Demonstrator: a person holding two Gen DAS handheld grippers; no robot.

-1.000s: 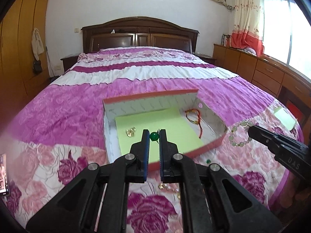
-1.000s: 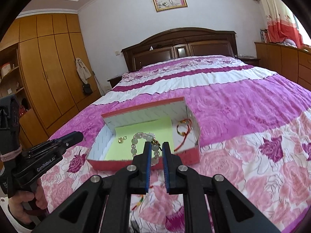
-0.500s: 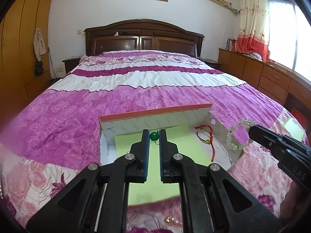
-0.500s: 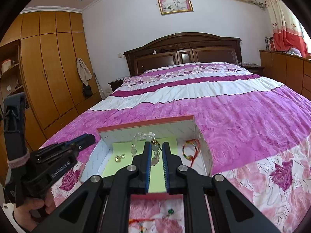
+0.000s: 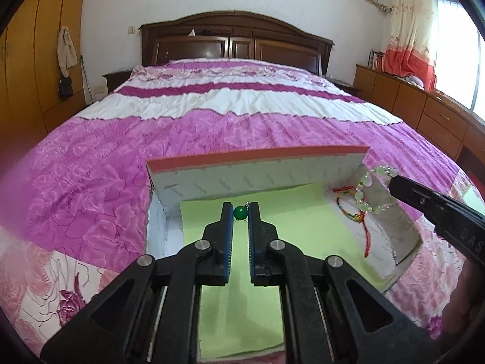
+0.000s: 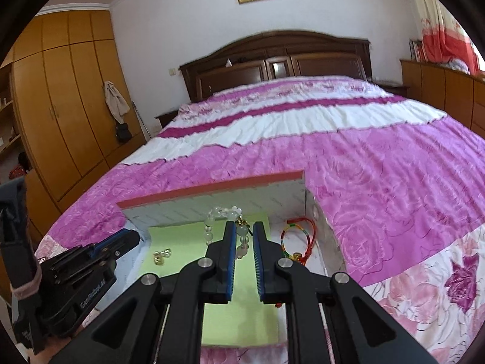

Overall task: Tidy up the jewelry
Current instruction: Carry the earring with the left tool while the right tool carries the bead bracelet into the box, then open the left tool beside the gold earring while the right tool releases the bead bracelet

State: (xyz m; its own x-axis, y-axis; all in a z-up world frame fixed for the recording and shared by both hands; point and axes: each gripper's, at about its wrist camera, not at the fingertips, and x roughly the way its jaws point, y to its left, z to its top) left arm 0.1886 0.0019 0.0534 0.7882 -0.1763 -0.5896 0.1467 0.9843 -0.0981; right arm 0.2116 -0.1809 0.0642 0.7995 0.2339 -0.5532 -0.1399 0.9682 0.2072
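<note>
1. Left wrist view: the left gripper [image 5: 241,212] has its jaws pinched on a small round green bead pendant [image 5: 240,212] with a fine metal loop, held over the pale green paper liner [image 5: 272,212] of the open white cardboard box with a coral-red rim [image 5: 257,154]. The risk here, as I judge it, is the bead: smooth and round, gripped only at the tips, it could squirt out and roll off onto the pink floral bedspread [image 5: 91,182] if the jaws part too high or tilt.

2. Right wrist view: the right gripper [image 6: 243,233] has its jaws nearly closed on a bracelet of pale translucent green beads [image 6: 239,233], which hangs in a loop over the box [image 6: 209,188]. A swinging loop may snag the box wall or drop on the red braided cord bracelet [image 6: 298,236] lying at the right of the liner, tangling the two. A small gold-coloured piece [image 6: 162,254], perhaps earrings, lies at the liner's left; it is too small to be sure. The two grippers are close together above one small box, so they might knock each other.
</note>
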